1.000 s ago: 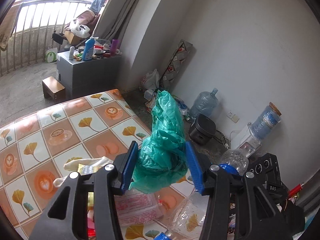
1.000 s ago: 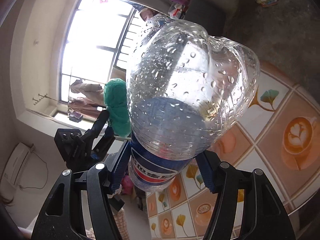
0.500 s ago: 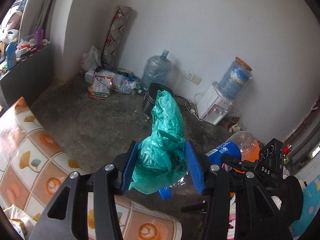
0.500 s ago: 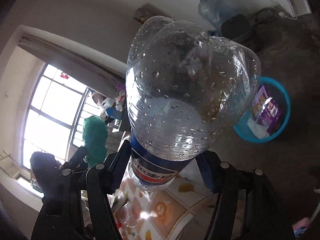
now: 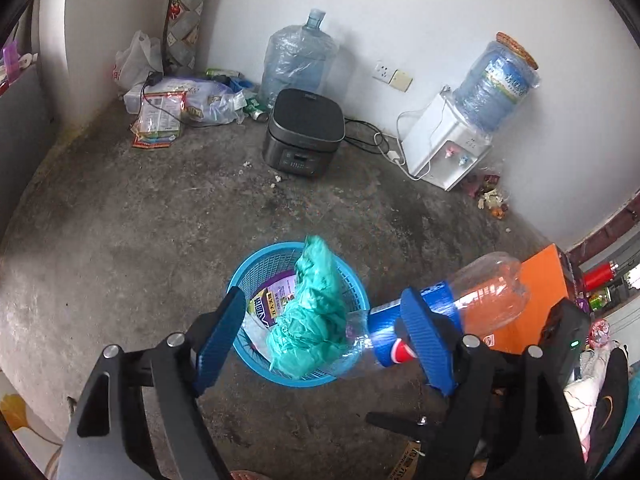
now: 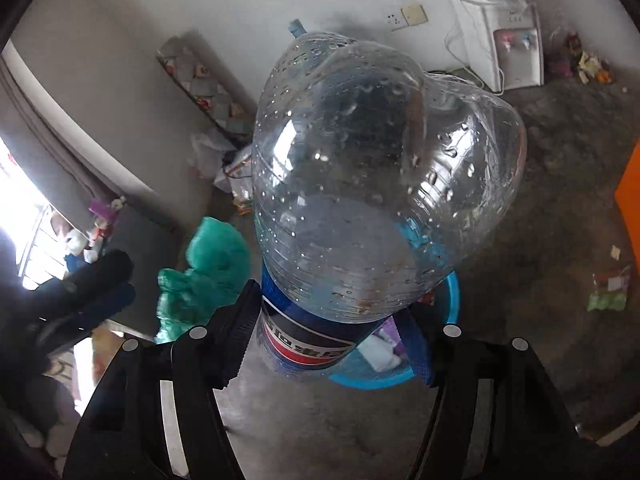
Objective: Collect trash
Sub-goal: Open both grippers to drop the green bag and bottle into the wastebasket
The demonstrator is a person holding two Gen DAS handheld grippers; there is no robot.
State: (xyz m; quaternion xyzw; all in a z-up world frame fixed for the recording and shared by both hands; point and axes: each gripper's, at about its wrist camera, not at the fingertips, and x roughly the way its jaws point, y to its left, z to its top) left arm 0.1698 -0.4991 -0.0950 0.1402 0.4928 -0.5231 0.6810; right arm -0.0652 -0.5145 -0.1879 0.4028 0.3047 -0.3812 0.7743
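Left gripper jaws opening, blue pads clear of green plastic bag; bag loose between them, over blue basket. Right gripper jaws opening, clear plastic bottle with blue label between pads; whether pads press it, cannot tell. Basket on concrete floor, purple packet inside. Beyond: black cooker, then water dispenser and water jug at wall.
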